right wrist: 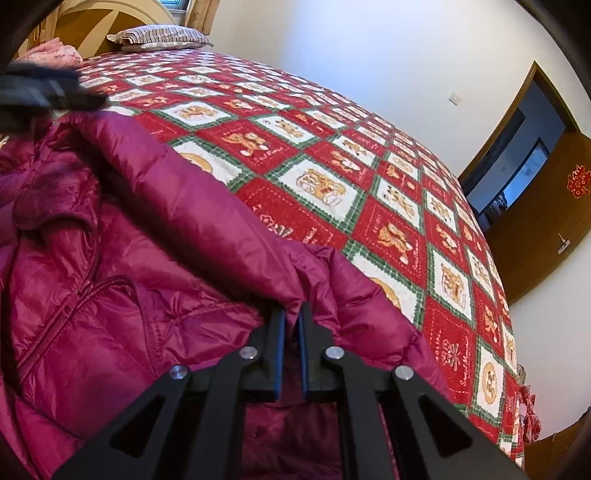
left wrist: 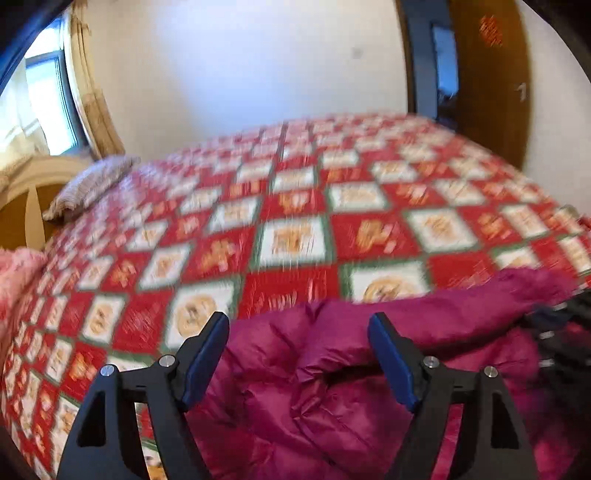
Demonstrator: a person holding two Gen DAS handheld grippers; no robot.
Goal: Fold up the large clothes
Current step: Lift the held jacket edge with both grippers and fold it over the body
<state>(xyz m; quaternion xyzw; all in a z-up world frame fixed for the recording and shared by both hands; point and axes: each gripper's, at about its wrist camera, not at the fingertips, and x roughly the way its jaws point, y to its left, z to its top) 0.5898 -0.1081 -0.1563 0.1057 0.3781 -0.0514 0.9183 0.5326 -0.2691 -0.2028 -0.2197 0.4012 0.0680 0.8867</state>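
Observation:
A magenta puffer jacket (left wrist: 332,406) lies crumpled on the near side of a bed covered by a red, white and green checked quilt (left wrist: 295,221). My left gripper (left wrist: 299,317) stands open just above the jacket, its blue pads (left wrist: 207,362) wide apart and not touching the fabric. In the right wrist view the jacket (right wrist: 110,258) shows its zipper at the left. My right gripper (right wrist: 293,310) is shut on a fold of the jacket's edge. The left gripper (right wrist: 37,92) shows as a dark blur at the upper left, over the jacket's far end.
A striped pillow (right wrist: 159,37) and a pink cloth (right wrist: 55,51) lie by the wooden headboard (right wrist: 110,14). The quilt (right wrist: 369,184) stretches bare beyond the jacket. A brown door (right wrist: 535,221) stands open past the bed's foot. A curtained window (left wrist: 48,92) is at the head end.

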